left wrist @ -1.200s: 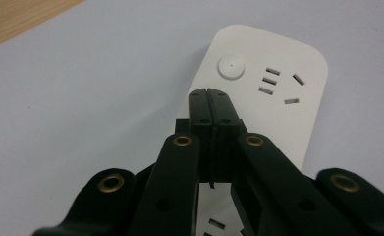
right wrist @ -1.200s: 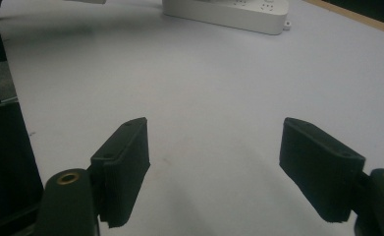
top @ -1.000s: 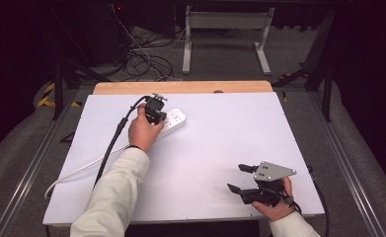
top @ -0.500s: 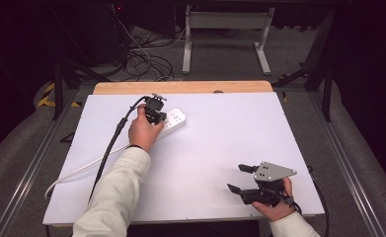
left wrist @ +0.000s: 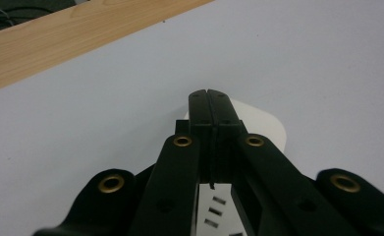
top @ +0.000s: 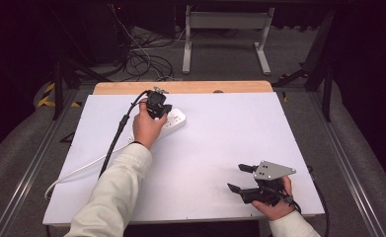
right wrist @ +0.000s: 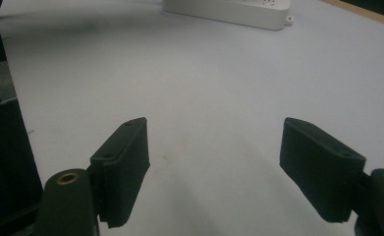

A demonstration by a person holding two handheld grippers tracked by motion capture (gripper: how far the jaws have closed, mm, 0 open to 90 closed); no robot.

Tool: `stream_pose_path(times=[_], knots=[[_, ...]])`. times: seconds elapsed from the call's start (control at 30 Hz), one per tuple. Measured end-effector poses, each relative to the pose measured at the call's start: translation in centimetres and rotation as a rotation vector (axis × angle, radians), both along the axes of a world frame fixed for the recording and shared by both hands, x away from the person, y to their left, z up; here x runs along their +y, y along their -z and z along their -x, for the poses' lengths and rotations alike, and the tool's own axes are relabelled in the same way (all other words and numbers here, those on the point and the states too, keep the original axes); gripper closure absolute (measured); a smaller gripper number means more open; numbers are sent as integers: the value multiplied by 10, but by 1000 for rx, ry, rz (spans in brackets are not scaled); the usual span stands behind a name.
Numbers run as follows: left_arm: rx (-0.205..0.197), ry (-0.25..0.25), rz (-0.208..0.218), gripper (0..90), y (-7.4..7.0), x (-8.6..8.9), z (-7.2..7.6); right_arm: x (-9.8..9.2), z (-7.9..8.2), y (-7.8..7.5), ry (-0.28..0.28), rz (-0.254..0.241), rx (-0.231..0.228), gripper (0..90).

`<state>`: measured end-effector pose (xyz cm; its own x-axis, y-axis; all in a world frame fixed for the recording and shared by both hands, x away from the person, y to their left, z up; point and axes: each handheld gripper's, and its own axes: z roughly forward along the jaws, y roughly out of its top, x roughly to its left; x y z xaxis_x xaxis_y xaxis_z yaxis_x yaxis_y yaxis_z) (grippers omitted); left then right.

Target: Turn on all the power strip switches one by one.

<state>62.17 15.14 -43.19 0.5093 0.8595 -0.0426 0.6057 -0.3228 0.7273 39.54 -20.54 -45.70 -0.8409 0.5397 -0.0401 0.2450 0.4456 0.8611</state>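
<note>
My left gripper [top: 157, 105] sits closed over the white power strip [top: 174, 120].

I see its jaws pressed together with nothing between them, tips above the strip's end at the far left of the white worktop [top: 220, 143]. My right gripper [top: 241, 178] rests near the front right, jaws wide apart, holding nothing.

no readable text, labels or signs anywhere
</note>
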Motion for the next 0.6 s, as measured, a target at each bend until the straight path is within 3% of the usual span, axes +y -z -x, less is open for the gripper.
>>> stream_pose_path(times=[0.1, 0.27, 0.6], knots=[[-11, 6, -3, 900, 0, -2, -2, 0, 1, 0, -1, -3, -3, 278], [8, 13, -2, 900, 1, -6, -5, 0, 0, 0, -3, -3, -3, 278], [18, -16, -8, 900, 11, -11, -11, 0, 1, -1, -7, -2, -6, 278]])
